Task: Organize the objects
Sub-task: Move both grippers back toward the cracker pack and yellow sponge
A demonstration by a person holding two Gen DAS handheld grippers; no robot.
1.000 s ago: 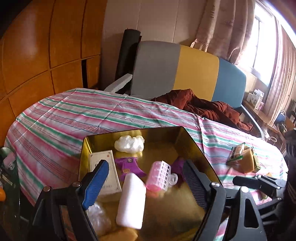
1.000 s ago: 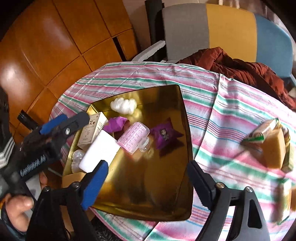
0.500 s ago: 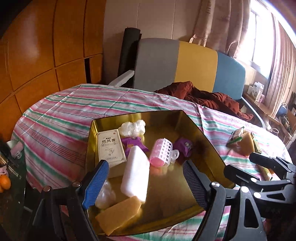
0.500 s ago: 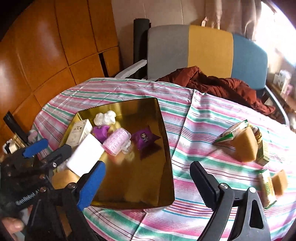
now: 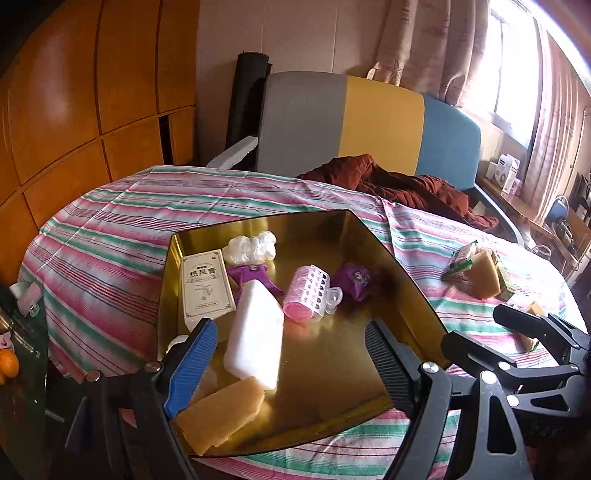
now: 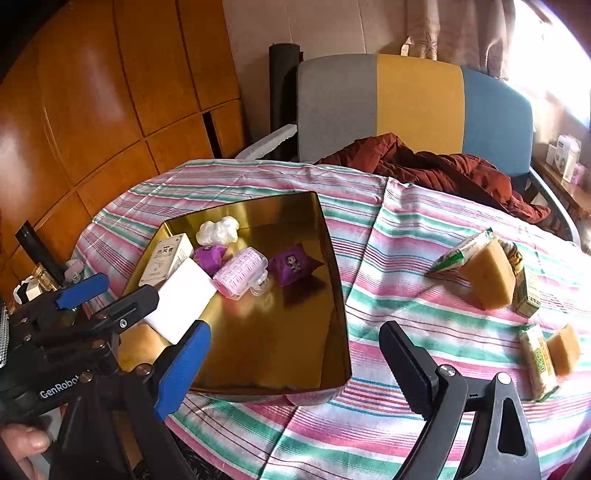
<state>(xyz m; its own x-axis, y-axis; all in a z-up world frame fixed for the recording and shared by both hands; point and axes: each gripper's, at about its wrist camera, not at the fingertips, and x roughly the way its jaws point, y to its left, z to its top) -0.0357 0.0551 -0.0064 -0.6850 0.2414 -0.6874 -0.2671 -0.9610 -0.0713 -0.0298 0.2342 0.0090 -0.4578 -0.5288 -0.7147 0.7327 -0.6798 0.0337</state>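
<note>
On a striped table (image 6: pixel 369 229), both grippers, left (image 5: pixel 291 354) and right (image 6: pixel 295 354), now backed off wide and empty from the tray (image 6: pixel 332 280) near its left edge, sponges (image 6: pixel 487 280) waiting right.

Pretty cozy room: orange wood panels (image 5: pixel 74 110) cover the left wall, with a plain beige wall (image 5: pixel 295 33) beside them. A chair (image 6: pixel 413 110) with grey, yellow and blue back sections sits behind the tabletop (image 6: pixel 406 229), which wears a pink-green striped cloth. Pinkish curtains (image 5: pixel 424 48) frame a window (image 5: pixel 513 74) that's blasting daylight in from the right.
</note>
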